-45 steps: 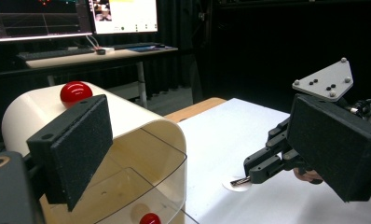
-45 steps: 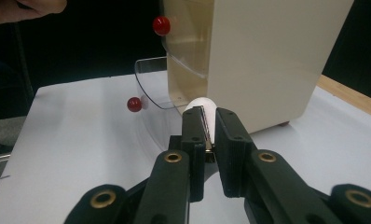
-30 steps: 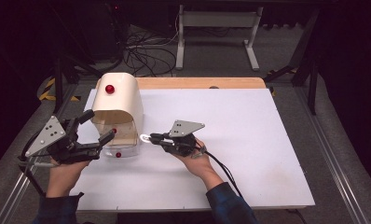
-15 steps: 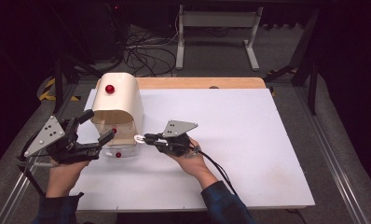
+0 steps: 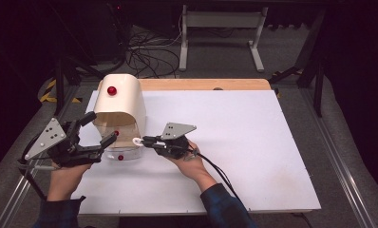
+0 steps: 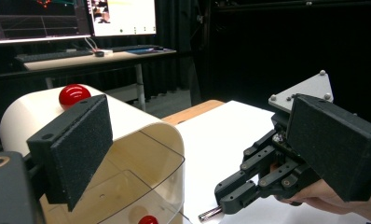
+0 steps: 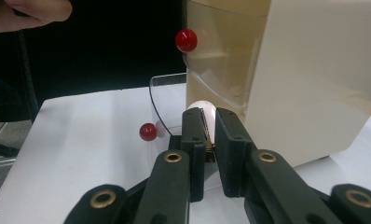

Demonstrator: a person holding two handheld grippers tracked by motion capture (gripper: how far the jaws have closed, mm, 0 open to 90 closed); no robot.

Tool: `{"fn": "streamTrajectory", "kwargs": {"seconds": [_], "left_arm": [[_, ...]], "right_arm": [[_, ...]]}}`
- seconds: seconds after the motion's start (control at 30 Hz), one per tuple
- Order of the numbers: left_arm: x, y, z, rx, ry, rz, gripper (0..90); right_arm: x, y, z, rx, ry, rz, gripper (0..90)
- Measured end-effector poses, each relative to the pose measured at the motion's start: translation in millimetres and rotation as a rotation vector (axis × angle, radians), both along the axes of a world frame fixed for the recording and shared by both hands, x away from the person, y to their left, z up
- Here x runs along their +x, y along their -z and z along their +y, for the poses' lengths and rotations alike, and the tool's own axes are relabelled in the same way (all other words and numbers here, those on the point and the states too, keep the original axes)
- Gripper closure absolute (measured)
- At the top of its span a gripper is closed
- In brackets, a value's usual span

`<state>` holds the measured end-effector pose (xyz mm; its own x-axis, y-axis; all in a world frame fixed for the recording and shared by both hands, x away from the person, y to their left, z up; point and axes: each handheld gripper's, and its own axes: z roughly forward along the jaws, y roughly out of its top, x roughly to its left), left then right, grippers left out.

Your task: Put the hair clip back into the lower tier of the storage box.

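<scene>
Right gripper pinching a white piece at the bread box, left gripper spread wide beside it.

I've got the white tabletop [image 5: 234,142] in front of me, and the cream bread box [image 5: 119,107] stands near its far left corner, a red knob [image 5: 112,90] on its curved top and a clear roll-front door [image 6: 141,182] facing me with smaller red knobs low down. My left gripper [image 5: 98,130] sits at the left edge, jaws gaping wide either side of the box's front corner, gripping nothing. My right gripper [image 5: 144,141] sits just right of the box, jaws narrow and clamped on a small white rounded piece [image 7: 206,119] right beside the door's lower edge.
</scene>
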<state>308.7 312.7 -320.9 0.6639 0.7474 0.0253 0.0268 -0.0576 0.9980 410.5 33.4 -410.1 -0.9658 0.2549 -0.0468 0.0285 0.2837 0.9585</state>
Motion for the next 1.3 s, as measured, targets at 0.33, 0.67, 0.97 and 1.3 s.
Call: {"fn": "streamTrajectory", "kwargs": {"seconds": [0.33, 0.67, 0.97, 1.3], "left_arm": [[-0.3, 0.0, 0.3, -0.002, 0.001, 0.001, 7.9], [-0.3, 0.1, 1.9, -0.007, 0.0, 0.001, 7.8], [-0.2, 0.1, 2.5, -0.01, -0.003, 0.001, 7.6], [0.2, 0.6, 1.7, -0.016, 0.002, 0.004, 7.6]], "right_arm": [[2.0, 3.9, 9.1, -0.003, -0.007, 0.006, 83.0], [3.9, 7.0, 16.4, -0.007, -0.011, 0.01, 83.0], [4.7, 10.1, 23.6, -0.011, -0.012, 0.014, 82.9], [6.5, 11.3, 28.3, -0.006, -0.008, 0.019, 83.0]]}}
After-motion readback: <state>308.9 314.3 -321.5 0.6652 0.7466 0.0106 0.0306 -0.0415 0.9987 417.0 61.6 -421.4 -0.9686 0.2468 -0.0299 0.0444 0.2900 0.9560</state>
